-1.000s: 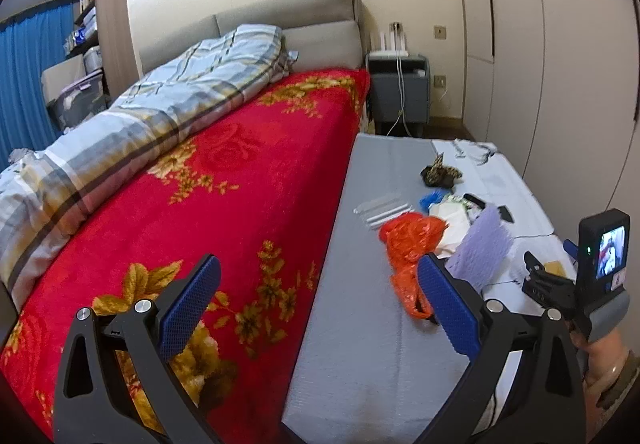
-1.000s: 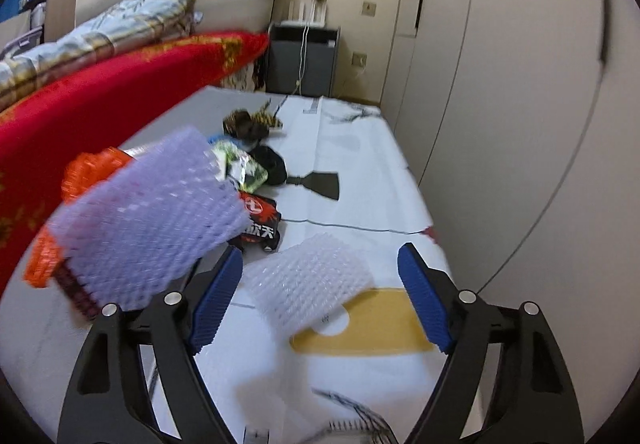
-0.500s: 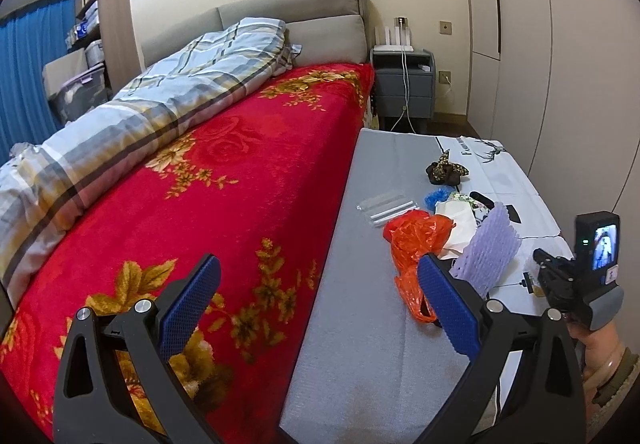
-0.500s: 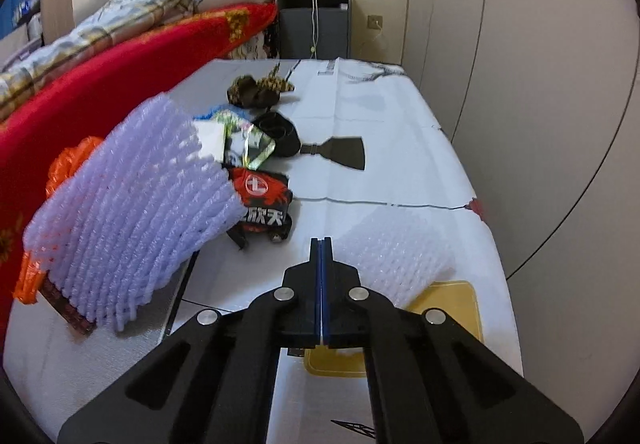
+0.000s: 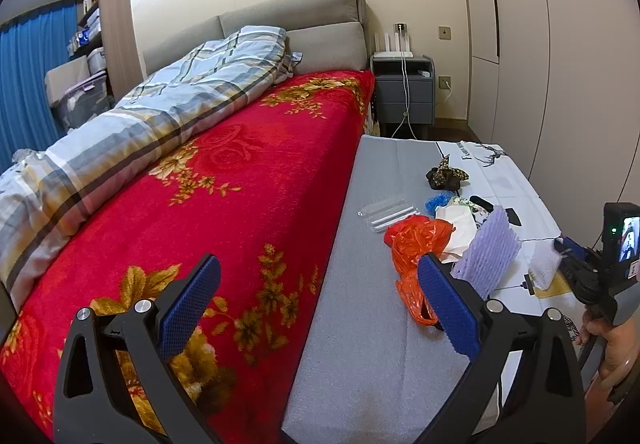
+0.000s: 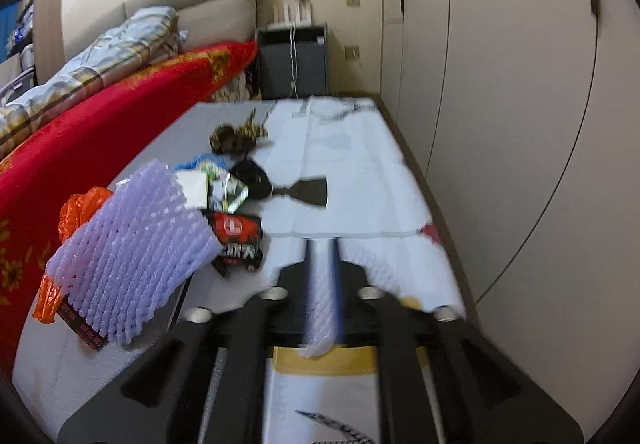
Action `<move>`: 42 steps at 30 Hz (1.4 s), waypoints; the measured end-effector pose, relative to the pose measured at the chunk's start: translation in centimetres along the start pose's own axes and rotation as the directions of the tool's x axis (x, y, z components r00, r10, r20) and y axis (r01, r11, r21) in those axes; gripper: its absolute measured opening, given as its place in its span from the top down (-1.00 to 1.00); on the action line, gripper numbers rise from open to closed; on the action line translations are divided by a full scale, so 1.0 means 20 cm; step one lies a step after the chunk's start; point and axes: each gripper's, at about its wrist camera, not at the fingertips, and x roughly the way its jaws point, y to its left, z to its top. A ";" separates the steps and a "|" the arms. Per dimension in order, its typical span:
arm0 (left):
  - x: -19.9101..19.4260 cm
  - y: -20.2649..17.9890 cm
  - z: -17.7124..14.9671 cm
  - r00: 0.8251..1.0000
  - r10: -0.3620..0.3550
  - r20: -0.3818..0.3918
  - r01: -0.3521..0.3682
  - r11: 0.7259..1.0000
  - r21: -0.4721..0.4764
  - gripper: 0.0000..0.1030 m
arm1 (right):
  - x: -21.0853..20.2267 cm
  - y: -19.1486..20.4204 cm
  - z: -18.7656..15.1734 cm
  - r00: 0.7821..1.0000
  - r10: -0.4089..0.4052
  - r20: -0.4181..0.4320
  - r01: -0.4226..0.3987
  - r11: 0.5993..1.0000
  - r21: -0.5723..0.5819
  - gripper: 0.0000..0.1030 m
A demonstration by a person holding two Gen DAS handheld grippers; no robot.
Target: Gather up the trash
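Trash lies on a low grey and white table: an orange plastic bag (image 5: 416, 240), a purple foam net (image 6: 132, 248) leaning on it, and a red-black snack wrapper (image 6: 238, 240). There are also a green wrapper (image 6: 226, 188) and a clear plastic packet (image 5: 386, 212). My right gripper (image 6: 324, 244) has a white foam net (image 6: 320, 308) squeezed between its pads. Its jaws are opening slightly. The same net (image 5: 542, 268) shows at that gripper's tip in the left wrist view. My left gripper (image 5: 318, 264) hangs open over the bed's edge, with nothing between its fingers.
A bed with a red flowered blanket (image 5: 240, 184) and a plaid quilt (image 5: 160, 116) runs along the table's left side. A grey nightstand (image 5: 404, 92) stands at the far end. Wardrobe doors (image 6: 500, 84) line the right. A leopard-print cloth (image 6: 236, 134) lies further back.
The right gripper stood open around the white foam net, then closed on it, and now has the net between its pads. The left gripper stays put.
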 end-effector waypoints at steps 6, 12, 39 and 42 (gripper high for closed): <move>0.00 0.00 0.00 1.000 0.001 -0.003 -0.001 1.000 0.003 -0.85 | 0.10 0.03 -0.03 0.997 -0.030 -0.066 0.030 1.000 -0.006 -0.30; 0.01 0.00 0.00 1.000 -0.004 -0.010 0.004 1.000 -0.005 -0.85 | 0.21 0.03 -0.07 0.988 -0.049 -0.147 0.048 0.999 -0.009 -0.23; 0.00 0.01 0.00 0.999 0.034 0.021 -0.033 0.999 -0.020 -0.85 | -0.15 -0.18 0.01 1.000 0.015 -0.015 -0.014 0.998 0.060 0.76; 0.00 0.01 0.00 1.000 0.026 0.016 -0.025 0.999 -0.023 -0.85 | -0.08 -0.19 0.01 1.000 -0.016 -0.023 0.017 0.997 0.069 -0.22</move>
